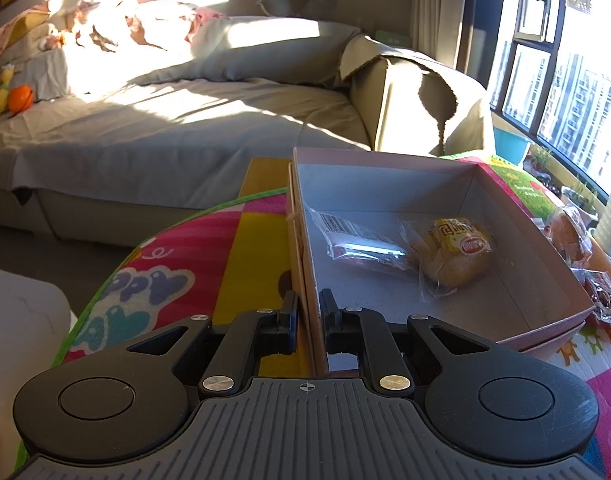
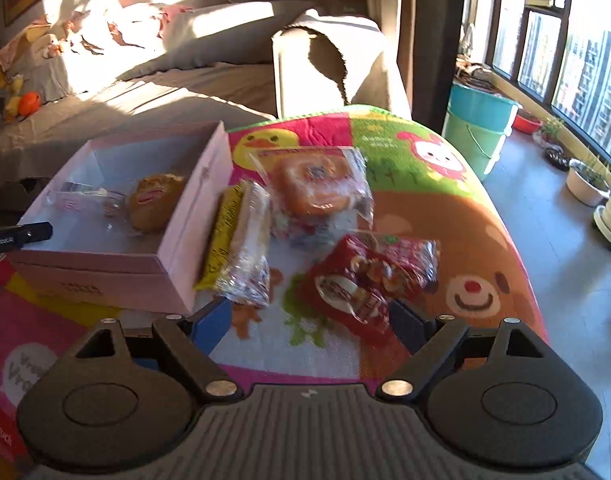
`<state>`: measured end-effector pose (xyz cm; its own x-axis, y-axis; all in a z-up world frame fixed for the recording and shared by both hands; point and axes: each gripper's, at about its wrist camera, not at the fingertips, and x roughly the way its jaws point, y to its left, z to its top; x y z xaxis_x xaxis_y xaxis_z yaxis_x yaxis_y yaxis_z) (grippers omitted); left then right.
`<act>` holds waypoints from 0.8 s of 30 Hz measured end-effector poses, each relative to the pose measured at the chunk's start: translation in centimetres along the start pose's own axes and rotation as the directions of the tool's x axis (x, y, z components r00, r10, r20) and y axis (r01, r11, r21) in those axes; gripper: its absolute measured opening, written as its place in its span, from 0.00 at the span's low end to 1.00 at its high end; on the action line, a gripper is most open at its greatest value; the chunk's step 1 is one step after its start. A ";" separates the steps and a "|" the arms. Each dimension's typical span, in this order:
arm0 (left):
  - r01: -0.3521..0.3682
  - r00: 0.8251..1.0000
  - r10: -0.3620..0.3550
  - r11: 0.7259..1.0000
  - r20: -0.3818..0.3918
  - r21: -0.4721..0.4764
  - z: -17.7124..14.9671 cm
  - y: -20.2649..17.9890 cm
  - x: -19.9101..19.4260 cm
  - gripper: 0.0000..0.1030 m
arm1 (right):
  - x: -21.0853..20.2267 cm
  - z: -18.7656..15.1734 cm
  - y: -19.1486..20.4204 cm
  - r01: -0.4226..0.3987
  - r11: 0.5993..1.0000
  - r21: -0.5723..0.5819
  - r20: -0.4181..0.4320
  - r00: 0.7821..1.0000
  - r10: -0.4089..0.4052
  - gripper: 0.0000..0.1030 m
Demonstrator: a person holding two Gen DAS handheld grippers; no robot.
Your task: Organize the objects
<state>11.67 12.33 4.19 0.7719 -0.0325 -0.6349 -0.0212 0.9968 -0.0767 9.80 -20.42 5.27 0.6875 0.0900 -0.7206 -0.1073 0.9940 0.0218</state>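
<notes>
One pink box [image 2: 117, 268] sits on the desk [image 2: 457, 216], which is covered by a cartoon-printed mat, toward its left edge in the right wrist view. Two wrapped snacks lie inside it: a bun [image 1: 451, 256] in a yellow-labelled wrapper and, just beside it, a flat clear packet [image 1: 357, 244] with a barcode. Four more wrapped snacks lie on the mat outside the box: a yellow-edged sandwich pack [image 2: 241, 240] against the box's right wall, an orange round bun pack [image 2: 317, 188] beyond it, and two red packs [image 2: 353, 284] [image 2: 409, 260] touching each other near the front.

The left tongs [image 1: 307, 312] are closed on the box's near wall, one finger outside and one inside. The right tongs [image 2: 305, 320] stand wide open with nothing between the pads; the nearer red pack lies just ahead of them.

Only the right wrist view shows all four loose packs; the left one catches just a few wrappers past the box's far wall. The left view gives the box's contents sharply, while the right one is blurred.

Around: a grey sofa [image 1: 165, 128], an orange ball [image 1: 20, 98], stacked teal buckets [image 2: 479, 132], potted plants [image 2: 585, 184] by the window.
</notes>
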 end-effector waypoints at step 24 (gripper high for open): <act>-0.026 1.000 0.026 1.000 -0.015 0.017 0.3 -0.4 0.0 0.12 | 10.8 10.0 -3.1 -0.088 0.944 0.319 -0.040 0.994 0.106 0.79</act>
<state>11.83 11.96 4.44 0.7614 -0.0073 -0.6483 -0.0303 0.9984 -0.0469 24.76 -21.85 4.32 0.6431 0.1921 -0.7413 0.0677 0.9500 0.3049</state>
